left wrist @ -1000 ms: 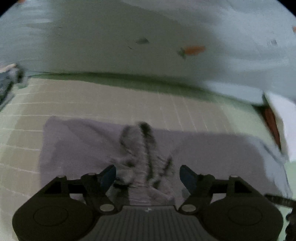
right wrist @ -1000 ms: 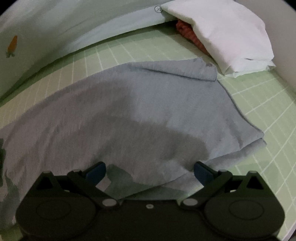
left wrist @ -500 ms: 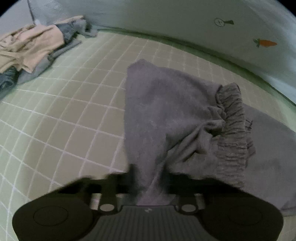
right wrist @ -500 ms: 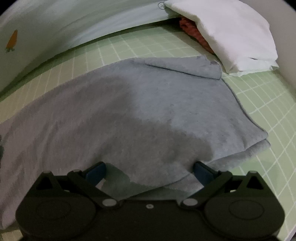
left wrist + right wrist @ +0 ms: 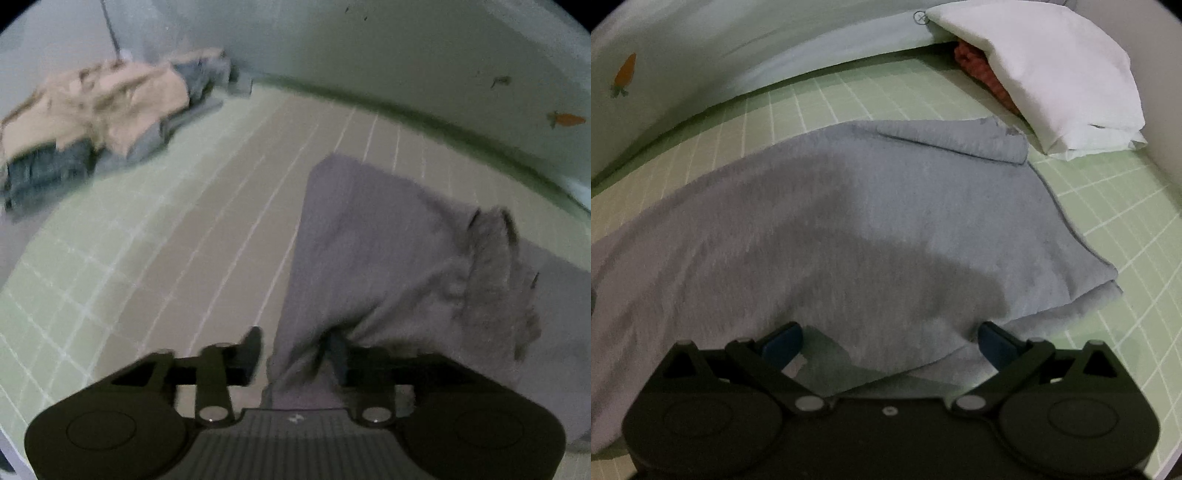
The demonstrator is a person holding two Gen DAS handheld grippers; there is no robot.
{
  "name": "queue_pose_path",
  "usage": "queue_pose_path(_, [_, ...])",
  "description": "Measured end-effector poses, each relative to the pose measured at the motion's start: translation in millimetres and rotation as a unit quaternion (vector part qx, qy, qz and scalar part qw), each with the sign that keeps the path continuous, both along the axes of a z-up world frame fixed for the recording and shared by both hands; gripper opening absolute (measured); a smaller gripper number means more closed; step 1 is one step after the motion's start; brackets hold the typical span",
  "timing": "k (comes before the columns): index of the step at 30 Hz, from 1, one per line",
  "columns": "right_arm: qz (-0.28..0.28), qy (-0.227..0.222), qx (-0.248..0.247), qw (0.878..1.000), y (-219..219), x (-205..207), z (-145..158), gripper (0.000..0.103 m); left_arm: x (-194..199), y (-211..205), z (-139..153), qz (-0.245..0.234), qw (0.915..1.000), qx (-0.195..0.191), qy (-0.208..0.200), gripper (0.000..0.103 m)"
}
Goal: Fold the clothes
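My left hand-held gripper [image 5: 295, 354] pinches soft, limp grey trousers [image 5: 388, 258] beside their bunched waistband [image 5: 498, 273], cloth draping ahead onto the bed [image 5: 184, 258], while my right hand-held gripper [image 5: 890, 339] hovers wide above a leg.

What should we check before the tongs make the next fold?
1. Left tongs gripping the grey garment: cannot tell. Cloth sits between them, but the picture is blurred.
2. Right tongs open and ready: ok.
3. Right tongs over the garment's near edge: ok.
4. Garment lying flat: not ok. It is bunched up at the elastic waistband.
5. Pile of other clothes out of the way: ok, it lies well apart.
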State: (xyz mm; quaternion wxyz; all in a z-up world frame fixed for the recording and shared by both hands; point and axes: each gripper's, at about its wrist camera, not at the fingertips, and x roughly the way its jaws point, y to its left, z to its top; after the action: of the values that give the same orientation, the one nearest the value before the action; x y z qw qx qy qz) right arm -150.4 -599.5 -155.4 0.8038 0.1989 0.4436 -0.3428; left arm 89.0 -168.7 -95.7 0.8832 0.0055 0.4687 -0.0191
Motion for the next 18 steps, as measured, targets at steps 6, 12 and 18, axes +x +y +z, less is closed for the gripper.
queue_pose_path(6, [-0.023, -0.014, -0.010, 1.000, -18, -6, 5, 0.103, 19, -50, 4, -0.068, 0.9972, 0.023, -0.022, 0.069])
queue_pose_path(12, [-0.045, -0.017, -0.046, 0.998, -59, -12, 8, 0.103, 28, -96, -24, -0.127, 0.9910, 0.034, 0.026, 0.080])
queue_pose_path(18, [-0.066, -0.017, -0.063, 0.996, -108, -19, 1, 0.103, 29, -106, -37, -0.114, 0.9912, 0.056, 0.037, 0.092])
